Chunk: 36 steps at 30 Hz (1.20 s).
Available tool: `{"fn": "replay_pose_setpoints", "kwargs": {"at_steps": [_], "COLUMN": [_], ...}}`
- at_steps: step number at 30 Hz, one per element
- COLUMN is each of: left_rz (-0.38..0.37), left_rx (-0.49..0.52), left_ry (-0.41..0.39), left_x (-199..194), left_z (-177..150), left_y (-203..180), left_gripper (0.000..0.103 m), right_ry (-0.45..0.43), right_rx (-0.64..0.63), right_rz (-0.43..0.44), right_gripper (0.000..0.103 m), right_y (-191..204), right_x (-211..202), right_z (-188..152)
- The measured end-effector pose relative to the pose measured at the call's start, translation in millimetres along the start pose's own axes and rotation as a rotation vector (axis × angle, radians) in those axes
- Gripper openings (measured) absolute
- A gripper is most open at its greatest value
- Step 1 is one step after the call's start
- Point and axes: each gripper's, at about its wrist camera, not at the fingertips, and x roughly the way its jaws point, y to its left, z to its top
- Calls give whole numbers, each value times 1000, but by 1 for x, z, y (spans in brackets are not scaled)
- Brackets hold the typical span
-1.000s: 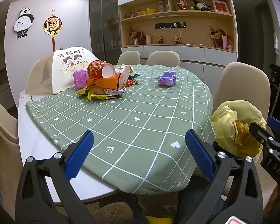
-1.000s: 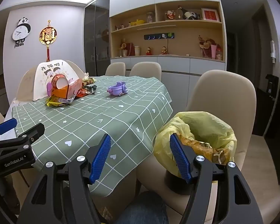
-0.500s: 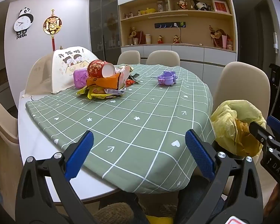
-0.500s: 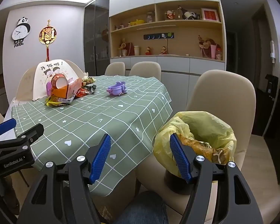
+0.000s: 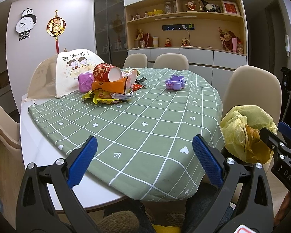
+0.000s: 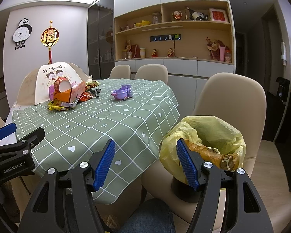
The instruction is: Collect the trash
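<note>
Beside table (image 6: 126, 116), bin bag's (image 6: 219, 132) contents, right view only.

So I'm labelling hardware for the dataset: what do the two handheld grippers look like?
Both the left gripper and right gripper have matte black frames with triangular cutouts, silver pivot bolts, and blue ridged pads on the fingers. White lettering on the left one's side reads GenRobot.AI.
</note>
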Motion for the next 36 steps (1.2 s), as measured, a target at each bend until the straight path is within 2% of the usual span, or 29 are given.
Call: {"fn": "replay_pose_setpoints", "kwargs": {"at_steps": [36], "left_rz": [1], "left_rx": [-1], "left_ry": [-1], "left_x": [-1], "left_z": [0], "left_y": [2], "left_gripper": [94], "right_ry": [-7], "right_rx": [-7], "right_rz": [-1], "right_gripper": [62], "right_y": [4], "right_x": [-4], "right_z": [1]}}
